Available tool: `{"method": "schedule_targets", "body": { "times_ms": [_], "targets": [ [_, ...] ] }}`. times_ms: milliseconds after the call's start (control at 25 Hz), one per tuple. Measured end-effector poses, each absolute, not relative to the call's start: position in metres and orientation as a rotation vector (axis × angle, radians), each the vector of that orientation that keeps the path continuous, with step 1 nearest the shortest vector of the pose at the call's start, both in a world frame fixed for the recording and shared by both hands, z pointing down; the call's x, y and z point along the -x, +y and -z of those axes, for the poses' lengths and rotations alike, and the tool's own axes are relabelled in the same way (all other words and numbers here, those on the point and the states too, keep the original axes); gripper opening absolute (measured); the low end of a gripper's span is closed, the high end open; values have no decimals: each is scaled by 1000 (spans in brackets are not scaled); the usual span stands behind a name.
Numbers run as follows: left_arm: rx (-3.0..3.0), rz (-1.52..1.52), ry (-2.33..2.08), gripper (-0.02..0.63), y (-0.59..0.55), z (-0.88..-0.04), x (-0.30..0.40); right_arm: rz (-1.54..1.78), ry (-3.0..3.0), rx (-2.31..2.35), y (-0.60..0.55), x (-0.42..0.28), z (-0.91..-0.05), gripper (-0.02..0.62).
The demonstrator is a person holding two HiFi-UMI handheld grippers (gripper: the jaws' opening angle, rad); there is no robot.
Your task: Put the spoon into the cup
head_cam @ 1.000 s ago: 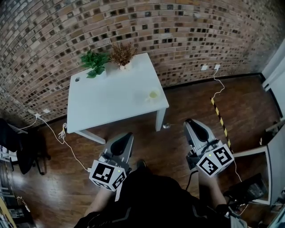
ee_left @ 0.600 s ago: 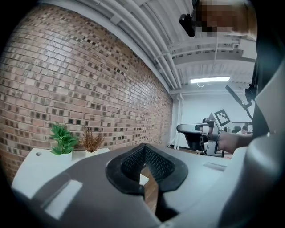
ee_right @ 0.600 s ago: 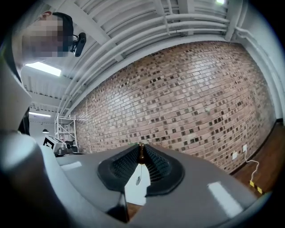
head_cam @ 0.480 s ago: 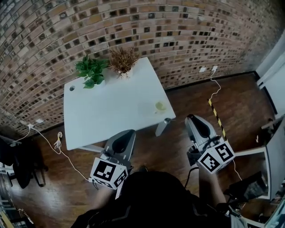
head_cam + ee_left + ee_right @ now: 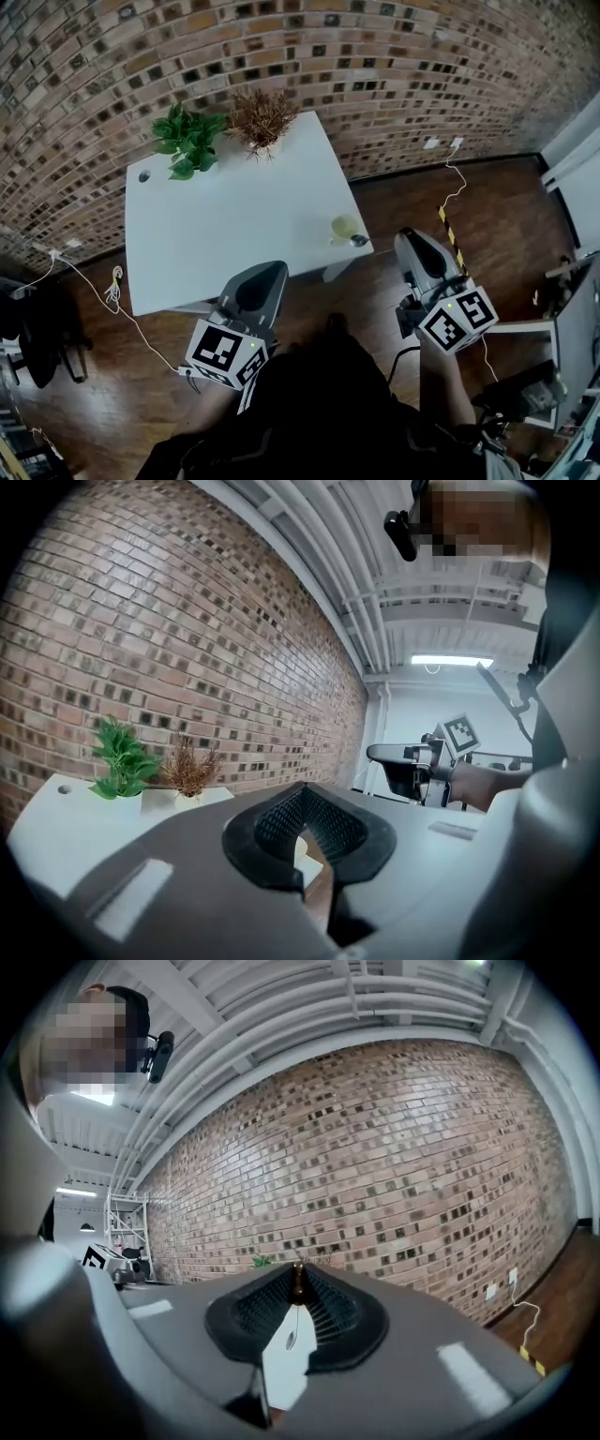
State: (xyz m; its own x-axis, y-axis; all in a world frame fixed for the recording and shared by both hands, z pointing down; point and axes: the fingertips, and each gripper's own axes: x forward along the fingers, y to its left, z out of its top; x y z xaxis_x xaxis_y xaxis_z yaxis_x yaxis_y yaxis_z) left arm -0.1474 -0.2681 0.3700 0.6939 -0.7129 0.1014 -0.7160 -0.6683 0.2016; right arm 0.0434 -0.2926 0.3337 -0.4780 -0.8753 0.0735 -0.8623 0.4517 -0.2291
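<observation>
A small pale yellow-green cup (image 5: pixel 344 227) stands near the front right corner of the white table (image 5: pixel 225 225). A small dark grey thing (image 5: pixel 359 241) shows beside it at the table's edge; whether it is the spoon I cannot tell. My left gripper (image 5: pixel 263 280) points at the table's front edge, left of the cup. My right gripper (image 5: pixel 414 246) hangs over the wooden floor, to the right of the corner. Both have their jaws drawn together with nothing held; only a thin wedge of table shows between the pads (image 5: pixel 323 1321). In the left gripper view, the right gripper (image 5: pixel 375 754) appears at mid right.
A green plant (image 5: pixel 186 139) and a dried brown plant (image 5: pixel 260 120) stand at the table's far edge against the brick wall. A white cable (image 5: pixel 122 309) trails on the floor at the left. A yellow-black striped strip (image 5: pixel 450 230) and another cable lie at the right.
The table and cup have drawn nearer and lower in the head view. Both grippers have come forward with me; the left one now reaches the table's front edge.
</observation>
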Motion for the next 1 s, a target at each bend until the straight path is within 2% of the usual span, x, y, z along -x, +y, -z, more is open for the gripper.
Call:
{"method": "schedule_targets", "body": {
  "times_ms": [640,1000],
  "targets": [
    [-2564,-93,-1458,-6,-356,-359,103,370,2790,1240,-398,-75,-330,46],
    [-2481,-177,-1514,-6,-372,-380,75,506,2847,1127,-418,-87,-367,46]
  ]
}}
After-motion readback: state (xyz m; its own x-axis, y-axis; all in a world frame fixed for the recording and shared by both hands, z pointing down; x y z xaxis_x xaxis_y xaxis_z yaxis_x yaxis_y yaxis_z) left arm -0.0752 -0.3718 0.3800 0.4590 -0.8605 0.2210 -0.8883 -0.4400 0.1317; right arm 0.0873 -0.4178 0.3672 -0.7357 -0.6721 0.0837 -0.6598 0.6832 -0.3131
